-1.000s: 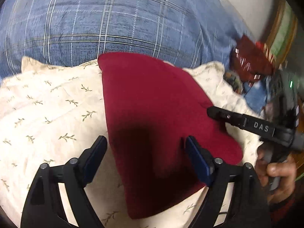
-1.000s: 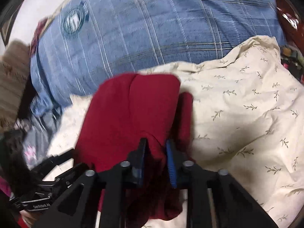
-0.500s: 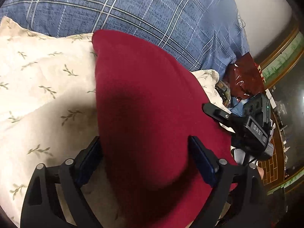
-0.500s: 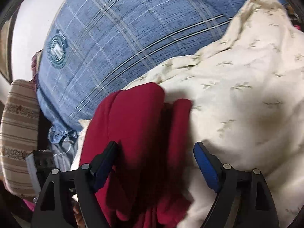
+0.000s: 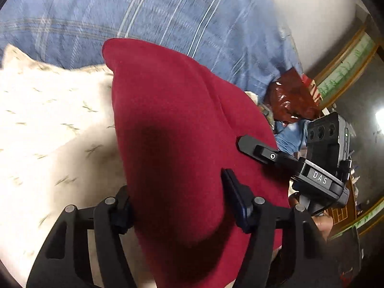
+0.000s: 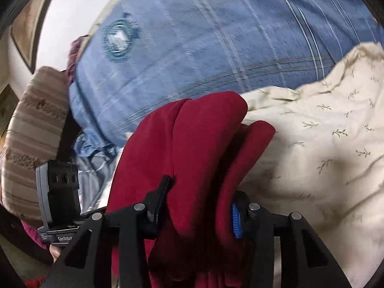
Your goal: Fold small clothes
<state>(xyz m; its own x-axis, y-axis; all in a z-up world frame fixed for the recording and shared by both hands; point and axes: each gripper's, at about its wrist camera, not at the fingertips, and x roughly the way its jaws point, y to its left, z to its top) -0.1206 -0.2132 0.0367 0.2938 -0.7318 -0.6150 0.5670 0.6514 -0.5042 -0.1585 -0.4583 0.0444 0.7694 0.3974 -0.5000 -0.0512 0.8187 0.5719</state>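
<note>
Left gripper point(image 5: 177, 201): black two-finger tool, jaws set fairly wide with the folded red garment point(image 5: 182, 144) bulging between them; cloth lies against both pads, though whether they press it cannot be told. Right gripper point(image 6: 196, 201): same make, jaws likewise apart, straddling the thick folded edge of the red garment point(image 6: 192, 148); its blue-ribbed right pad point(image 6: 236, 220) touches the cloth and its left finger point(image 6: 160, 196) lies against the top layer, firmness of hold not discernible. Red garment: dark crimson, soft, folded into several layers, resting on the cream sheet; in the right wrist view a narrower rolled portion lies just beside the main fold on its right side. Cream sheet point(image 5: 48, 132): pale fabric printed with small leaf sprigs, rumpled, spreading under and to the left of the garment in the left wrist view and to its right point(image 6: 324, 148) in the right wrist view. Blue checked cover point(image 5: 144, 19): large, plaid-lined, lying beyond the garment, bearing a round emblem point(image 6: 118, 40) in the right wrist view. Shiny red bag point(image 5: 292, 100): beyond the garment's right edge in the left wrist view. Striped beige cushion point(image 6: 31, 139): well left of the garment in the right wrist view.
</note>
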